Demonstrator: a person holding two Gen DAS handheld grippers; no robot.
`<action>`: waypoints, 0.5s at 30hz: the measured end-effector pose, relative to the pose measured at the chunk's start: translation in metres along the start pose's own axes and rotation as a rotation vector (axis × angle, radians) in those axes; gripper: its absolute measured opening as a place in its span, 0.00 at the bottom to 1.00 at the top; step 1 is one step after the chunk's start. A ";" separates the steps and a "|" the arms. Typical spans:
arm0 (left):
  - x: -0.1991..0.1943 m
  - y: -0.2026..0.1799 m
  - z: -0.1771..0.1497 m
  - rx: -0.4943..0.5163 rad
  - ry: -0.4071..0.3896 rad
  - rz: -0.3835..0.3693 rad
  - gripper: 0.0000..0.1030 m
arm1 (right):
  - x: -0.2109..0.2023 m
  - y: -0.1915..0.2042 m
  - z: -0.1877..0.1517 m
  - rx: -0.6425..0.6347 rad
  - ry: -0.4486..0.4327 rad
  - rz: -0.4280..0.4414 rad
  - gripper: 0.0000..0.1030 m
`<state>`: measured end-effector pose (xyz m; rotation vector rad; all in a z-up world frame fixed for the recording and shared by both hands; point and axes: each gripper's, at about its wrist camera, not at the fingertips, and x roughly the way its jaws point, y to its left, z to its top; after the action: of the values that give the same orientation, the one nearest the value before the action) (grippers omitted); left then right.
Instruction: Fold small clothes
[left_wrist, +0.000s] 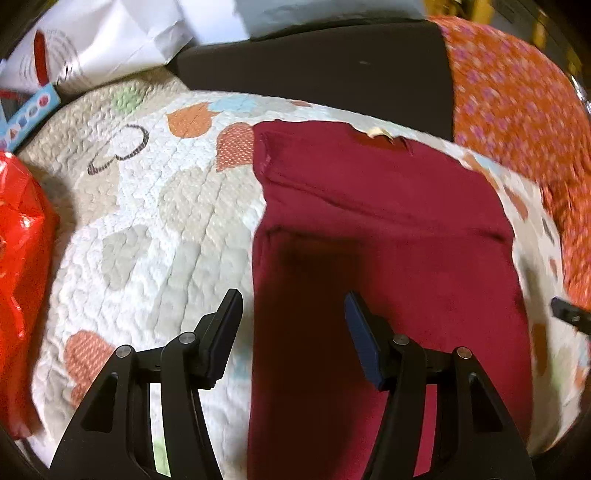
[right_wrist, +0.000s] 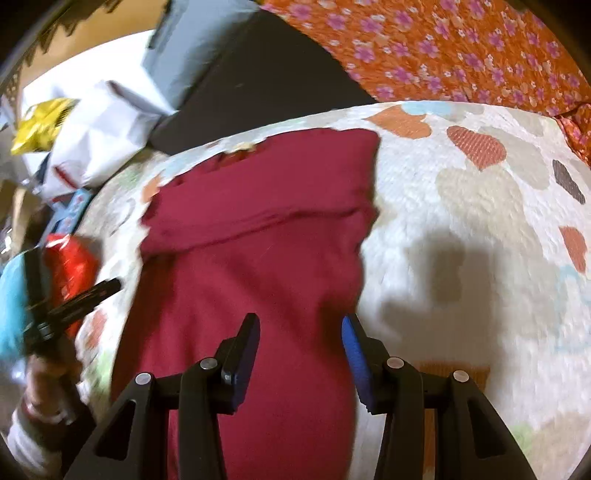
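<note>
A dark red garment (left_wrist: 388, 266) lies flat on a quilted heart-print cover (left_wrist: 147, 221), folded into a long narrow strip with a crosswise fold line partway up. It also shows in the right wrist view (right_wrist: 251, 266). My left gripper (left_wrist: 293, 306) is open and empty, hovering over the garment's left edge near its near end. My right gripper (right_wrist: 300, 330) is open and empty, hovering over the garment's right edge. The left gripper also shows at the left of the right wrist view (right_wrist: 85, 299), held in a hand.
A red plastic bag (left_wrist: 22, 266) lies at the cover's left edge. An orange floral cloth (left_wrist: 517, 103) lies to the right and behind. A dark block (left_wrist: 314, 66) and white bags (left_wrist: 110, 40) sit at the back.
</note>
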<state>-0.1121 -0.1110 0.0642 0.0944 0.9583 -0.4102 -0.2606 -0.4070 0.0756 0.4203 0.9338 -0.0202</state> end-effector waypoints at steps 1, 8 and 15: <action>-0.004 -0.003 -0.007 0.019 -0.008 0.007 0.56 | -0.004 0.001 -0.010 -0.006 0.009 0.009 0.44; -0.020 -0.006 -0.040 0.081 -0.001 0.031 0.56 | -0.008 -0.008 -0.069 0.007 0.108 0.017 0.45; -0.039 0.024 -0.077 -0.086 0.125 -0.125 0.60 | -0.014 -0.010 -0.097 0.010 0.154 0.020 0.47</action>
<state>-0.1825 -0.0579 0.0485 -0.0185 1.1071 -0.4814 -0.3457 -0.3841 0.0326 0.4454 1.0812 0.0263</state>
